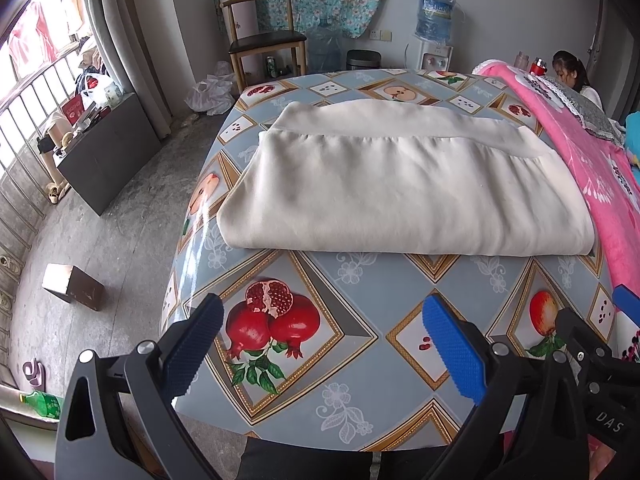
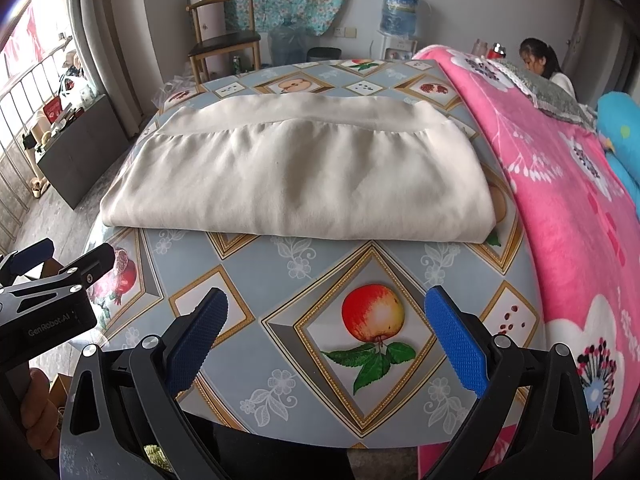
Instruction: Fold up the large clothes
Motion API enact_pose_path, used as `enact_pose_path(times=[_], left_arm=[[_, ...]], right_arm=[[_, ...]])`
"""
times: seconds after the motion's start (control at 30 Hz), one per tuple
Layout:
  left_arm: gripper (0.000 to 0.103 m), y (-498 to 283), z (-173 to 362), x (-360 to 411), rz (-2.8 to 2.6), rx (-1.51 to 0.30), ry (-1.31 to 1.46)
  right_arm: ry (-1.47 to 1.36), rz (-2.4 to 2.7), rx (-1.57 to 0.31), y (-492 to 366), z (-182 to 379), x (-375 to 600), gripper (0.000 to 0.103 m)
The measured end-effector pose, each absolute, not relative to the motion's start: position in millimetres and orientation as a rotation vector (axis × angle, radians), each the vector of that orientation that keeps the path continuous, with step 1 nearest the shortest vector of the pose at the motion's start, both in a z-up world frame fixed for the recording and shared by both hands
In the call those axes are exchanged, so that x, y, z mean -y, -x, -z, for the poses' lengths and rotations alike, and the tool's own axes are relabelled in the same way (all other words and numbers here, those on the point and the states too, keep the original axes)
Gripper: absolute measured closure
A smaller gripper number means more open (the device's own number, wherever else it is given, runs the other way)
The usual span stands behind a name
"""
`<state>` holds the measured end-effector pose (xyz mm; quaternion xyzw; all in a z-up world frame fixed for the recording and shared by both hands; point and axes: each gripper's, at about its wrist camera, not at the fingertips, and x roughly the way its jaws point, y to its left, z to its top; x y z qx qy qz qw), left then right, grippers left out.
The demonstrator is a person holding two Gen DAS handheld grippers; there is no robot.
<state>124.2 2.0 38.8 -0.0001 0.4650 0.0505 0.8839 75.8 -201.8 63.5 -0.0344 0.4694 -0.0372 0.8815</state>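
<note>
Both grippers, left gripper (image 1: 324, 344) and right gripper (image 2: 326, 336), hover with fingers spread, empty, at the bench's (image 1: 360, 292) near edge. Cream garment (image 1: 400, 184) lies folded; pinch its near corners together for an even next fold.

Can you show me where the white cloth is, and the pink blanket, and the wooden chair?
White cloth (image 1: 400, 196), left wrist view, middle of its top layer.
Pink blanket (image 2: 560, 208), right wrist view, middle of its flowered top.
Wooden chair (image 1: 266, 38), left wrist view, its dark seat.

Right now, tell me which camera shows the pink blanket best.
The right wrist view. There the pink blanket fills the whole right side, from its far edge down to the flower print by the near table corner. The left wrist view shows only a narrower strip along the right edge, beside the cream garment.
</note>
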Motion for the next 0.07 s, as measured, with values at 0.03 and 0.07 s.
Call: enact_pose_path(times=[0.03, 0.07], left_arm=[[0.005, -124.2, -38.8, -2.0, -0.105, -0.968, 0.001], [0.005, -124.3, -38.8, -2.2, -0.105, -0.969, 0.001]], right_arm=[[0.072, 0.078, -0.978, -75.5, -63.7, 202.4, 0.007], [0.071, 0.077, -0.978, -75.8, -63.5, 201.9, 0.007]])
